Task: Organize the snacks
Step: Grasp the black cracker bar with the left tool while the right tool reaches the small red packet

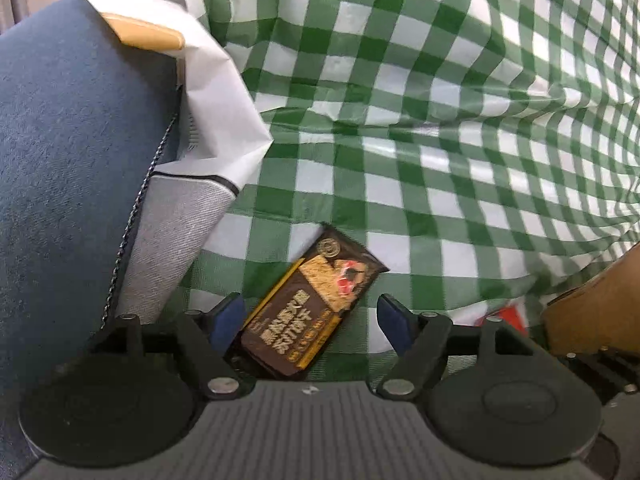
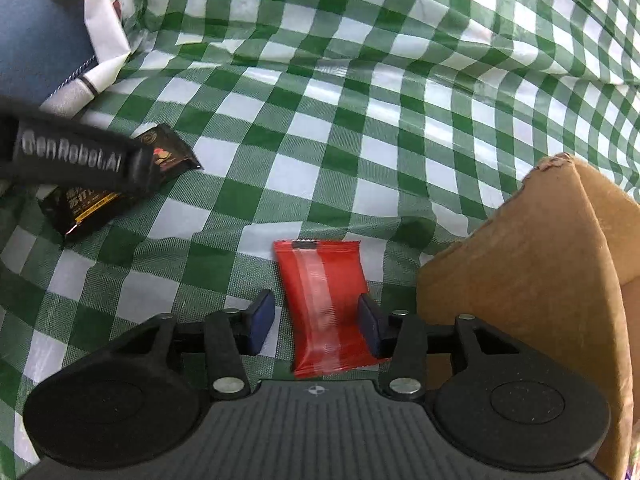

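A dark brown cracker packet (image 1: 310, 304) lies on the green checked cloth. My left gripper (image 1: 310, 316) is open, its blue pads on either side of the packet's near end. The packet also shows in the right wrist view (image 2: 120, 184), partly under the left gripper's black body (image 2: 72, 156). A red snack packet (image 2: 324, 304) lies flat between the pads of my right gripper (image 2: 316, 324), which is open; the right pad touches or overlaps the packet's edge, the left pad stands apart.
A brown cardboard box (image 2: 536, 280) stands right of the red packet and shows at the right edge of the left wrist view (image 1: 596, 308). A blue and grey cushion (image 1: 72, 160) and a white paper bag (image 1: 216, 100) lie at the left. The cloth (image 2: 360, 120) is wrinkled.
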Motion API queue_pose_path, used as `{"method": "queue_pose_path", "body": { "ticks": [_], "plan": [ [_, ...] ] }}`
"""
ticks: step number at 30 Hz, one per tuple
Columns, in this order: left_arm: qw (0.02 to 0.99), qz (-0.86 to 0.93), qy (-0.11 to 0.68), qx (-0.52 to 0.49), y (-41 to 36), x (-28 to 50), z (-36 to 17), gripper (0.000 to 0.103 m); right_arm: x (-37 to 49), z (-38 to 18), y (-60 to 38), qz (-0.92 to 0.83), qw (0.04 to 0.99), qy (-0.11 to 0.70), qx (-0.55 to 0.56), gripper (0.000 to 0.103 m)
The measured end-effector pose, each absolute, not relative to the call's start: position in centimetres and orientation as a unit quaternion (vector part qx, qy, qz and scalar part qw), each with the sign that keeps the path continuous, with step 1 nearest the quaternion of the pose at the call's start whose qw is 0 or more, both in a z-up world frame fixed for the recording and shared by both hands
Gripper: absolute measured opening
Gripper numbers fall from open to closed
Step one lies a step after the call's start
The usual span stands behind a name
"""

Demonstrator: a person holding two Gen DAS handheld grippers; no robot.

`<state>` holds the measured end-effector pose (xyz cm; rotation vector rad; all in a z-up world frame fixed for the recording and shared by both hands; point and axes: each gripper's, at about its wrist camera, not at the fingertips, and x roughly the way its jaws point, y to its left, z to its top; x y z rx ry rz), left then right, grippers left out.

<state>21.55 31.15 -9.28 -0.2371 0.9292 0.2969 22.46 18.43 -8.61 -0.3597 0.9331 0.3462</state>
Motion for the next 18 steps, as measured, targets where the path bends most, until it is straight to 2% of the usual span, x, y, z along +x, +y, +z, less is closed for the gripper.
{"method": "queue_pose_path", "body": {
  "ticks": [1,3,4,5,8,14,18],
  "plan": [
    [0.875,0.143,0.448,-0.118,31.3,21.5,-9.4,0.078,22.4,-8.7,18.4,0.164,0.864,0.444,-0.172,0.024],
    [0.869,0.143,0.459,-0.115,31.3,21.6,-9.7,0.077,22.4,-8.7,18.0,0.168,0.865,0.439,-0.175,0.017],
    [0.866,0.143,0.466,-0.107,31.2,21.7,-9.9,0.074,22.2,-8.7,17.9,0.174,0.865,0.437,-0.175,0.012],
    [0.864,0.145,0.471,-0.102,31.1,21.7,-9.9,0.067,22.0,-8.6,17.8,0.179,0.864,0.436,-0.177,0.003],
    [0.862,0.139,0.472,-0.119,31.5,21.6,-9.7,0.049,21.5,-7.8,17.3,0.188,0.865,0.434,-0.170,0.001],
    [0.863,0.130,0.470,-0.132,31.4,21.0,-8.6,0.038,19.4,-4.7,15.9,0.214,0.872,0.413,-0.152,0.001],
    [0.860,0.126,0.472,-0.144,31.0,20.1,-8.2,0.036,17.2,-2.9,14.5,0.237,0.872,0.406,-0.140,0.001]
  ]
}}
